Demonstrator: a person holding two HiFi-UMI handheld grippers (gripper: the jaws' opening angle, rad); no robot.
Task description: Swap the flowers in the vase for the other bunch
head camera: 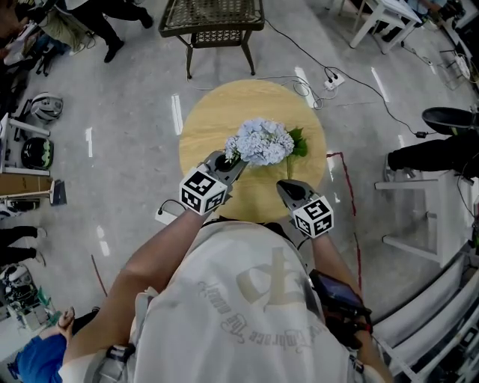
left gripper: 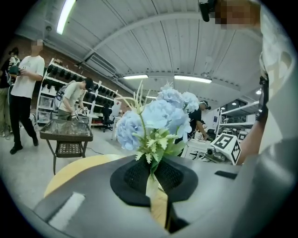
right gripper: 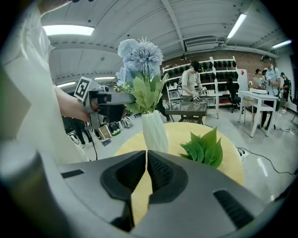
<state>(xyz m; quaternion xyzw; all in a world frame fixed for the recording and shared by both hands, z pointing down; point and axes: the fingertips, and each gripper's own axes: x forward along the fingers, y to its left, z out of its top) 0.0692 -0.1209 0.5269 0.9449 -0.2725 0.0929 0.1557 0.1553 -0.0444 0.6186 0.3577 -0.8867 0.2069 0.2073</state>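
A bunch of pale blue flowers [head camera: 260, 141] stands over the middle of the round wooden table [head camera: 213, 120]. My left gripper [head camera: 233, 158] is shut on its stems [left gripper: 152, 163], with the blooms [left gripper: 156, 118] right in front of the jaws. From the right gripper view, that grip sits just above the mouth of the white vase [right gripper: 154, 132], and the bunch's leaves rest at the rim. The other bunch shows only as green leaves [right gripper: 205, 148] lying on the table right of the vase. My right gripper [head camera: 287, 187] hangs near the table's front edge, shut and with nothing in it.
A dark metal side table with a glass top [head camera: 213, 22] stands beyond the round table. A power strip with cables [head camera: 331, 78] lies on the floor at the back right. White tables [right gripper: 258, 100], shelves and several people stand further off.
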